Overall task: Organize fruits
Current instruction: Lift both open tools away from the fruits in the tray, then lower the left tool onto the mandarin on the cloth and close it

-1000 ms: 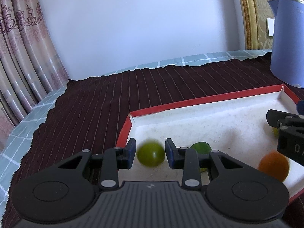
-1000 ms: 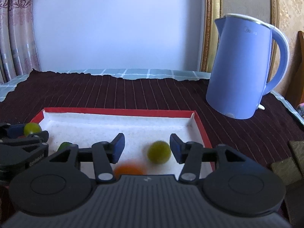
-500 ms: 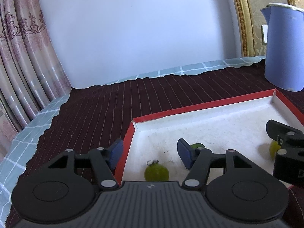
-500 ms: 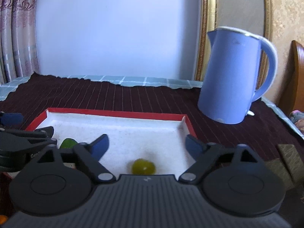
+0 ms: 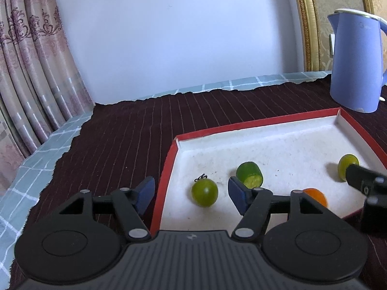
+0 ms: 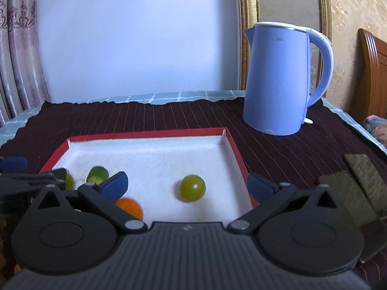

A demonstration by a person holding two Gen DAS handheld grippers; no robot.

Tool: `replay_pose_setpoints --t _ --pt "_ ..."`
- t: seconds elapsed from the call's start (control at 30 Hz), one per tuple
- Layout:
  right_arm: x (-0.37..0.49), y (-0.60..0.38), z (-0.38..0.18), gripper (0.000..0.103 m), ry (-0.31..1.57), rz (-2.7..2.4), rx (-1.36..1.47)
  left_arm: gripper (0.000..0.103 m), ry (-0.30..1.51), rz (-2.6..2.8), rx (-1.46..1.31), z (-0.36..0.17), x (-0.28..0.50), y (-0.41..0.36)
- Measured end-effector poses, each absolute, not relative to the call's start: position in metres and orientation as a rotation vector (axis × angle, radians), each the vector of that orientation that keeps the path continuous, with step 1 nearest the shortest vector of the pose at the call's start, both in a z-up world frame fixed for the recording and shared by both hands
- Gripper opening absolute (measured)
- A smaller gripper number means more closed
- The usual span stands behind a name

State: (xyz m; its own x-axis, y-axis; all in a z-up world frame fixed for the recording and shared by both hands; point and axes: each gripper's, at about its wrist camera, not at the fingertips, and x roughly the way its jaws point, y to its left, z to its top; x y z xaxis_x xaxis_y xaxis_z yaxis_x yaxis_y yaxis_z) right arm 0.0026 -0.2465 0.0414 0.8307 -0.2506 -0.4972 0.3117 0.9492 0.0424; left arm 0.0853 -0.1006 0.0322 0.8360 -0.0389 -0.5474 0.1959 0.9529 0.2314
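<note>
Dark maroon striped cloth [image 5: 125, 130] over a teal checked sheet [image 5: 36, 152]; white wall, pink curtains [image 5: 31, 67], blue kettle [image 6: 278, 79] on the cloth behind the tray. Red-rimmed white tray [image 6: 229, 142] holds 4 fruits: green tomato [image 5: 204, 192], cut green piece [image 5: 249, 174], orange fruit [image 6: 129, 207], yellow-green fruit [image 6: 192, 188]. Left gripper [image 5: 191, 193] and right gripper [image 6: 187, 184] have both just been opening; both released, pads clear of the fruit lying between them. Only the right view shows the wooden headboard [image 6: 372, 72].
</note>
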Motion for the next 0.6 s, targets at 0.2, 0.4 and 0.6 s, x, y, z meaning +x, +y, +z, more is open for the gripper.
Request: replay_pose_setpoints --t 0.2,0.4,0.6 --pt "-0.023 -0.236 0.04 0.103 0.493 -0.32 0.086 0.067 0.604 -0.17 0.217 0.035 0.069 -0.077" --pt "-0.055 -0.231 0.033 0.103 0.463 -0.338 0.103 0.075 0.54 -0.255 0.155 0.042 0.022 -0.036" --pt "-0.075 -0.245 0.017 0.103 0.455 -0.244 0.287 0.083 0.446 -0.427 0.155 0.041 -0.025 -0.011"
